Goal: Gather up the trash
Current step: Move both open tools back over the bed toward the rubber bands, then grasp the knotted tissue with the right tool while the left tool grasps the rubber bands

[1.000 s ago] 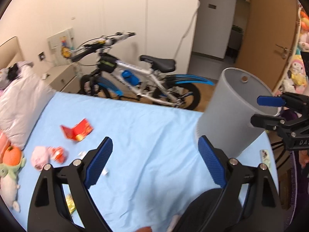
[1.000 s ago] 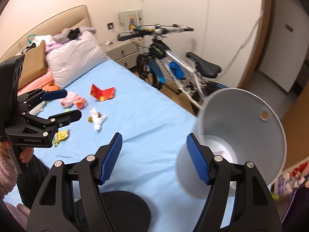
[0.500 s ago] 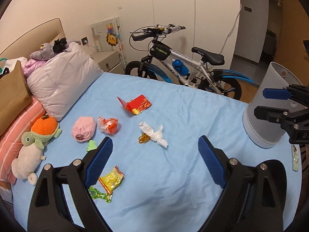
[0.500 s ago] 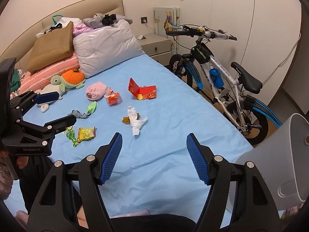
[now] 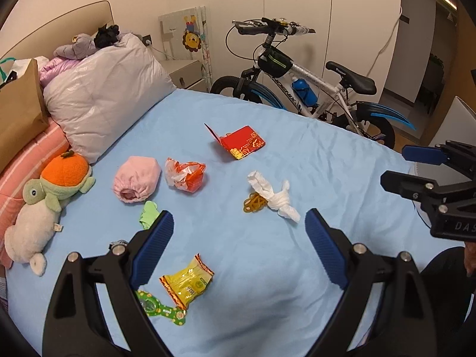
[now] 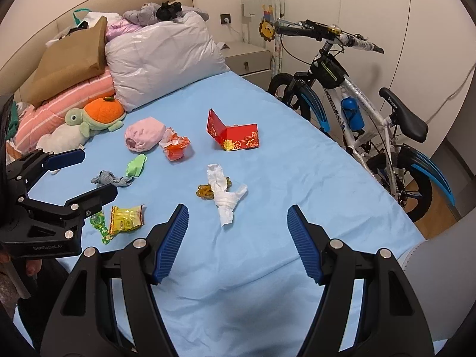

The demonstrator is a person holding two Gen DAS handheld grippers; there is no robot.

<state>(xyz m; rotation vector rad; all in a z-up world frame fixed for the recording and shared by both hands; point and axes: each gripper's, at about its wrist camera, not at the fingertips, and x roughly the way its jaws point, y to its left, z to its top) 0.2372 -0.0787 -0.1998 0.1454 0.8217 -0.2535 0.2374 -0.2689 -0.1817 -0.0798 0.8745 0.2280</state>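
Both claws hover over the blue bed (image 5: 327, 160), nothing picked up yet. The left claw (image 5: 239, 238) has its fingers wide apart and empty; the right claw (image 6: 238, 235) likewise spread, gripping nothing. That wide spread looks like readiness for a grab at bulky, crumpled litter.

The trash lies scattered ahead of both claws. Just under the left claw's left finger sit the yellow snack wrapper (image 5: 187, 282) and a green wrapper (image 5: 157, 308), touching each other. Ahead of the right claw, just beyond its fingertips, is the twisted white tissue (image 6: 224, 195), its long axis running away from that claw and slightly leftward, thin tail pointing back toward the fingers. It lies against a tangle of yellow rubber bands (image 6: 204, 192). Further ahead: the orange-and-white wrapper (image 5: 186, 175) and the red envelope (image 5: 244, 142), standing folded open like a tent. A small green scrap (image 6: 136, 165) and grey scrap (image 6: 108, 178) lie off to the right claw's left.

The grey bin (image 6: 440, 270) waits close on the right claw's right, at the bed edge, likely kept there for short drops. The plush turtle (image 5: 50, 196) and pillow (image 5: 110, 95) are probably not trash.
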